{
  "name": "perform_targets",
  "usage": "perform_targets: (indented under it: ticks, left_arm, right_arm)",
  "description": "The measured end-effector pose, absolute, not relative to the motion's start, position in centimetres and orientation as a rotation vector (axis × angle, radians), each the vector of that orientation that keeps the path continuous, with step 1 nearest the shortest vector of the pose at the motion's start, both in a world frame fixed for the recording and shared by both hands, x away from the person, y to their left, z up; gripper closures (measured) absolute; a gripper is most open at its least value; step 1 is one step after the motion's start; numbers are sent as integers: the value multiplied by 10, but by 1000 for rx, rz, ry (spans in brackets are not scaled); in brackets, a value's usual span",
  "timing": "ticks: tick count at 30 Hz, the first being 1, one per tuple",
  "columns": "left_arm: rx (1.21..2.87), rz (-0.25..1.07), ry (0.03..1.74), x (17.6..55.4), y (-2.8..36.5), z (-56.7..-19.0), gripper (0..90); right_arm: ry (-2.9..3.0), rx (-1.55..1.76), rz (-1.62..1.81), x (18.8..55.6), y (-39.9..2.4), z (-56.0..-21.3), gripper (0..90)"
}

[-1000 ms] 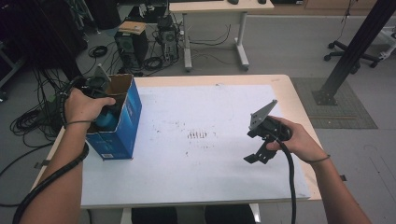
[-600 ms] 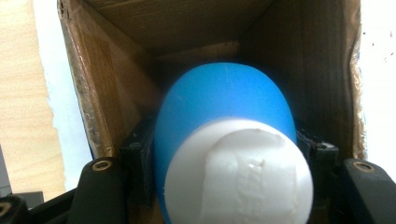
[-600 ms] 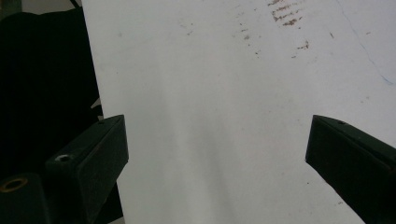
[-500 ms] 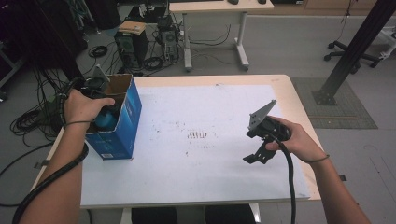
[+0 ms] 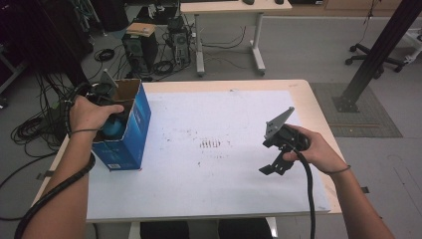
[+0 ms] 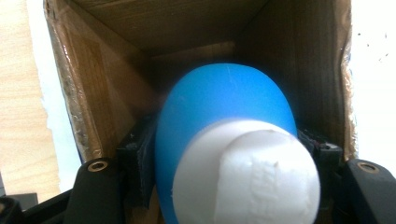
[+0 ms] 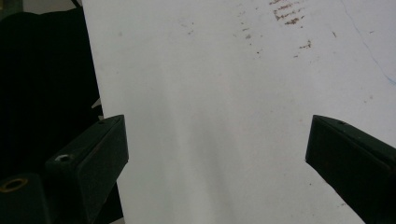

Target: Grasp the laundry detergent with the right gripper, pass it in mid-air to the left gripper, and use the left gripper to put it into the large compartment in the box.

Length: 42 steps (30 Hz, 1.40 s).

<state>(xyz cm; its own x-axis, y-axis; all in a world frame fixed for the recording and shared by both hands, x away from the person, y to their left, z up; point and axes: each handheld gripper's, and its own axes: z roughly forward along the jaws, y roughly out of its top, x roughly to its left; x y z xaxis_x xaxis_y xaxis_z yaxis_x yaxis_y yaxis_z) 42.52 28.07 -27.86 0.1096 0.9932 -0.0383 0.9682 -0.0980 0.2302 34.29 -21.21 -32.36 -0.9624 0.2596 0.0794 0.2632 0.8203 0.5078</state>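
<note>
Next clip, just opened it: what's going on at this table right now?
A person works at a table with a white sheet on it, a hand-held gripper in each hand. The left hand-held gripper is in the open top of a blue cardboard box, shut on a blue and white object at the box's mouth. The right hand-held gripper hangs open above the bare sheet, holding nothing. Whether the object is going in or coming out cannot be told.

A white sheet (image 5: 209, 169) covers the worktop (image 5: 318, 124). At twelve o'clock beyond stands a desk (image 5: 224, 10); computer towers (image 5: 137, 47) at eleven.
</note>
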Motion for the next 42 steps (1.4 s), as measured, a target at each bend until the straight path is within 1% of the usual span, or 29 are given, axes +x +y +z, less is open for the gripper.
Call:
perform_targets:
  ticks: [24, 26, 38, 39, 42]
  left_arm:
    - [2161, 184, 1986, 423, 283, -272, 288]
    - [2155, 189, 1985, 422, 283, -268, 272]
    - [2155, 208, 1981, 419, 282, -250, 254]
    - [2155, 208, 1981, 419, 282, -250, 233]
    - [2152, 217, 1976, 417, 282, -243, 229]
  right_arm:
    - [-2989, -427, -848, 342, -213, -322, 56]
    - [-2991, -428, -846, 342, -213, -322, 56]
    - [-2989, -419, -854, 341, -211, -322, 56]
    - [-2989, -419, -854, 341, -211, -322, 56]
    - [-2990, -415, -855, 341, -210, -322, 56]
